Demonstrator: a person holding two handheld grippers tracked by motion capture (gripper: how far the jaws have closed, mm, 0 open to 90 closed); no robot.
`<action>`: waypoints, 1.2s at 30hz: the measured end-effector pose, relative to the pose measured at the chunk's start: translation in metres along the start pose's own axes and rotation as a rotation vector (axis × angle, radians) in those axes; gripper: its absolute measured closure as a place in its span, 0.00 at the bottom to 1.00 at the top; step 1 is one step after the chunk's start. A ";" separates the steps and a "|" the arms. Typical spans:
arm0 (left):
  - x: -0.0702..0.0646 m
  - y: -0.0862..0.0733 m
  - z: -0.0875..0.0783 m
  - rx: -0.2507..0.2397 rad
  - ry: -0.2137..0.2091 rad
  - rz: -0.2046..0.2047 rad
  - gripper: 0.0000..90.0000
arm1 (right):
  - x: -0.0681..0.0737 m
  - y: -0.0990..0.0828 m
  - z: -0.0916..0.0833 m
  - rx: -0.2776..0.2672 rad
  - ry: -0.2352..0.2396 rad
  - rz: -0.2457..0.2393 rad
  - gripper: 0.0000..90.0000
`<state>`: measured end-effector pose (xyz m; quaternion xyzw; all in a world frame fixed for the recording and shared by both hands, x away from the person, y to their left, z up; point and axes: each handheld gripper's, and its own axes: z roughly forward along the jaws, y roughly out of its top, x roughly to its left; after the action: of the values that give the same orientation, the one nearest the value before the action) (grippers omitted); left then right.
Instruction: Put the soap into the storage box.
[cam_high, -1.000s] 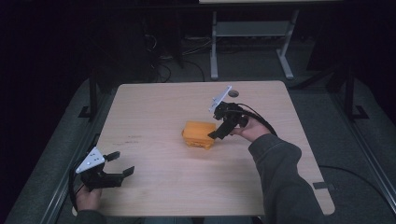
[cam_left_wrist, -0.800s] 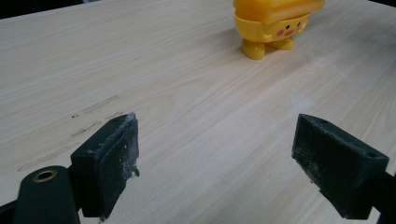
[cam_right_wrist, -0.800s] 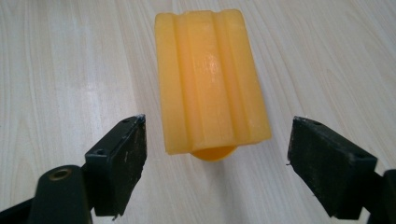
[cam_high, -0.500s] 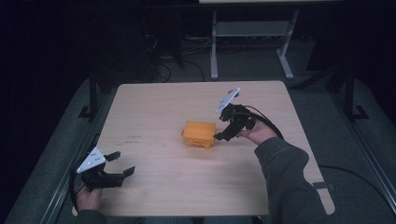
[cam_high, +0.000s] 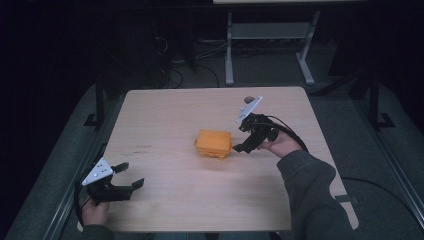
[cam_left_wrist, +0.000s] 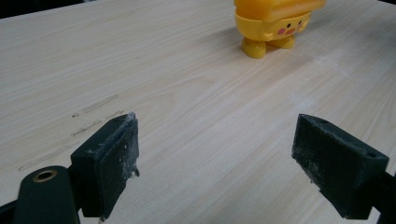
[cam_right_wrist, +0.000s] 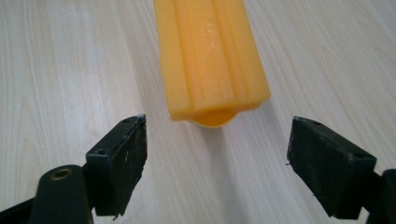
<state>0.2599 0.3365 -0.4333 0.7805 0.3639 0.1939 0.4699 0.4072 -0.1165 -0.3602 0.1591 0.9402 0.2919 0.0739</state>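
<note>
Glossy yellow plastic toy (cam_right_wrist: 211, 60); matt wood-grain table (cam_high: 165, 115)

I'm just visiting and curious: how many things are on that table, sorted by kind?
Yellow-orange toy figure: 1
Hand-held grippers, both open: 2, the left gripper near the table's front left corner, the right gripper beside the toy
Total: 3

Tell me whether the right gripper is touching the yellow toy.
Apart. The right gripper view shows bare table between the open right gripper and the yellow toy.
</note>
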 end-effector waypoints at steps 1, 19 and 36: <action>0.000 0.000 0.000 0.001 -0.001 -0.001 0.16 | 0.000 -0.002 0.000 0.000 0.000 0.001 0.22; 0.000 -0.001 0.000 0.007 0.001 -0.002 0.16 | 0.003 -0.025 -0.015 -0.029 -0.008 0.050 0.20; 0.000 -0.001 0.001 0.007 0.004 -0.005 0.16 | 0.008 -0.050 -0.017 -0.027 -0.002 0.089 0.19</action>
<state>0.2597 0.3366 -0.4348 0.7809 0.3674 0.1930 0.4668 0.3831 -0.1615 -0.3749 0.1998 0.9281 0.3075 0.0638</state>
